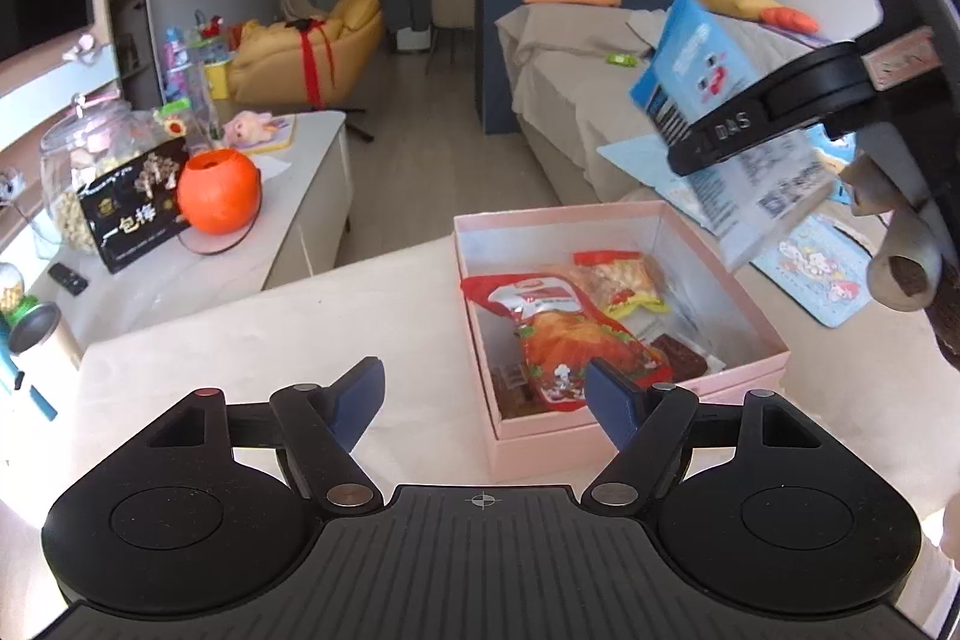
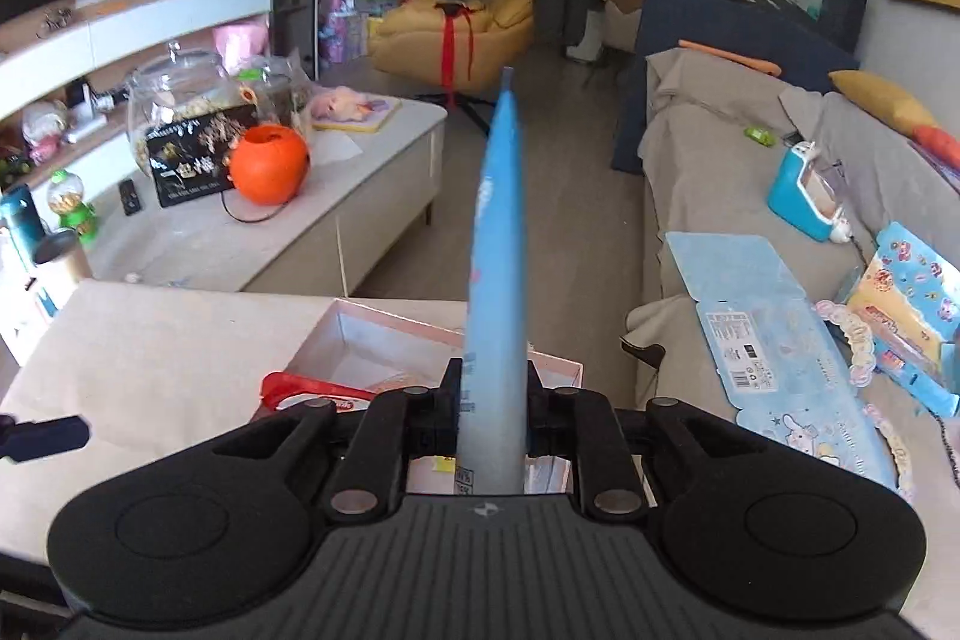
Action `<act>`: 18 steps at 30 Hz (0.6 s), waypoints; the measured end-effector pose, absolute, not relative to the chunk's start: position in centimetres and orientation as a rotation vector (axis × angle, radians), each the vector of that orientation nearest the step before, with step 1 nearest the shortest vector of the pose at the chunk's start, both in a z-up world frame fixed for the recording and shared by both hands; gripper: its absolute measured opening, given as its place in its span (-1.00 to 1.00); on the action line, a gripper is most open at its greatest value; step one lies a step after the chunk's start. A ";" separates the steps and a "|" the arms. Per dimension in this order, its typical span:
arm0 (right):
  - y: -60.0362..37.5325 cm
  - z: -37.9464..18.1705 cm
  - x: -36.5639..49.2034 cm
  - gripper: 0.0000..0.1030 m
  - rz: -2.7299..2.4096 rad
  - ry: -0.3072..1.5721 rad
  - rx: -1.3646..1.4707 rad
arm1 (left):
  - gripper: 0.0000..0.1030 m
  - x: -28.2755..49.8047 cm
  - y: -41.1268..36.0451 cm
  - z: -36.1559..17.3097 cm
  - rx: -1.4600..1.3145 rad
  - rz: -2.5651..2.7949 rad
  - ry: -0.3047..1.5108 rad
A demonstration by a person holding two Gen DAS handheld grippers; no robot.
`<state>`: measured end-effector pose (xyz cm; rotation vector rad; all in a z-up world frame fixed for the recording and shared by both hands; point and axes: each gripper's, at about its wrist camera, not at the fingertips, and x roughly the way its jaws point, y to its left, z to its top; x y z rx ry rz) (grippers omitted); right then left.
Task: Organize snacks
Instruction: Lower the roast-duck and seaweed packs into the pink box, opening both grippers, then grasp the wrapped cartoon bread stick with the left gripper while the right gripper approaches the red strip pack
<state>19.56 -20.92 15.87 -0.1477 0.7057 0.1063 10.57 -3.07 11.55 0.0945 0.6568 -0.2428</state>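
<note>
Pink box [image 1: 624, 400] sits open on the pale tabletop [image 1: 270, 370], and it's already carrying snacks: a red packet [image 1: 558, 340] lies across the middle, with a yellow-edged packet [image 1: 624, 280] tucked in toward 1 o'clock of it and a dark brown bar [image 1: 678, 355] at its 3 o'clock, near the front wall. Left gripper [image 1: 485, 394] hangs low over the tabletop at the box's near-left corner, blue pads spread wide, nothing between them; the right-hand pad overlaps the box rim in the left wrist view. Up at 2 o'clock in that same view, the right gripper [image 1: 714, 142] holds a blue pouch [image 1: 696, 70] in the air above the box's far right side, the pouch tilted with its printed back showing. From the right wrist view the pouch [image 2: 495, 280] is seen edge-on, standing straight up at 12 o'clock between the right gripper's [image 2: 493, 400] jaws, which are clamped narrow on its lower end. The box [image 2: 372, 334] lies just beneath, at 10 o'clock of the grip. Off at 9 o'clock, on a side counter, sits an orange pumpkin pot [image 2: 269, 166] beside a black packet [image 2: 192, 160].
</note>
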 end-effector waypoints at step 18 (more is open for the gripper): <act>-22.0 10.8 10.2 0.13 0.312 0.905 -0.074 | 0.45 2.6 3.8 5.2 -0.235 -0.350 0.907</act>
